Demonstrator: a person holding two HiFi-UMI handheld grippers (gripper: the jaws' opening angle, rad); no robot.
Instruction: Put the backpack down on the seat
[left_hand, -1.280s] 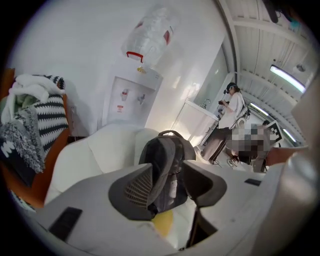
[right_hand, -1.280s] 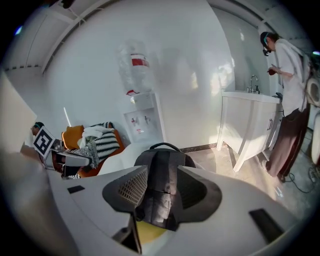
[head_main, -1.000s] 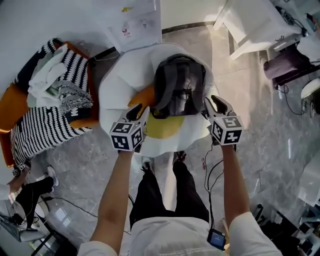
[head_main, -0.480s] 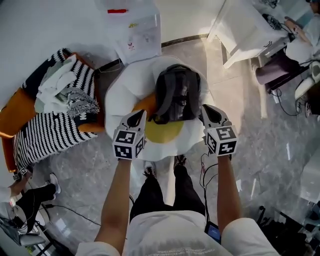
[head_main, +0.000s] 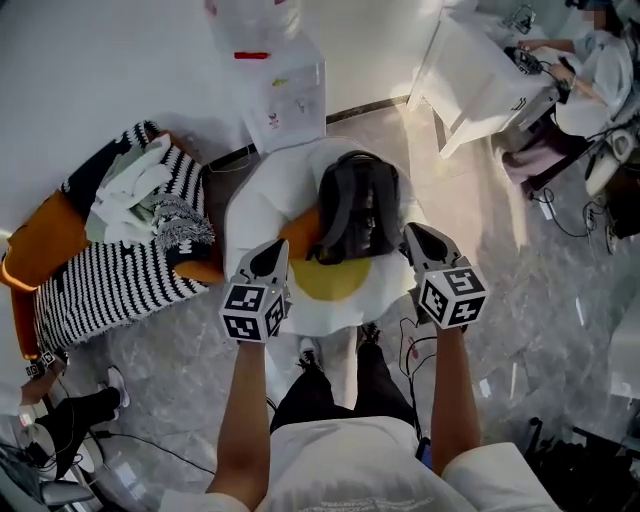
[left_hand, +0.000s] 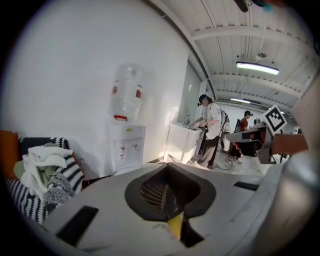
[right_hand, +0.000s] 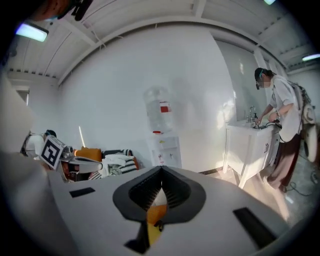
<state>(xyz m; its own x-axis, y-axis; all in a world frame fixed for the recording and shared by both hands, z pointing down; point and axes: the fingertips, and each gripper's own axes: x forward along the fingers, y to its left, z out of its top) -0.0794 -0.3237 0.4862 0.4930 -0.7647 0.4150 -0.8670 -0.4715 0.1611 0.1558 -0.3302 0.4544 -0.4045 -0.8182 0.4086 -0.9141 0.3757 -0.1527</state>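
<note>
Found the black backpack (head_main: 355, 205) standing upright on the white seat (head_main: 258, 190), leaning on its back, base at the yellow cushion (head_main: 330, 280). Held the left gripper (head_main: 274, 252) by the backpack's lower left and the right gripper (head_main: 417, 236) by its right side. Gripped nothing with either: fingers of both pressed together, just drawn shut. Noted a water dispenser (head_main: 285, 90) at the wall behind and a striped blanket (head_main: 100, 280) on the orange sofa (head_main: 45, 235) at left.
</note>
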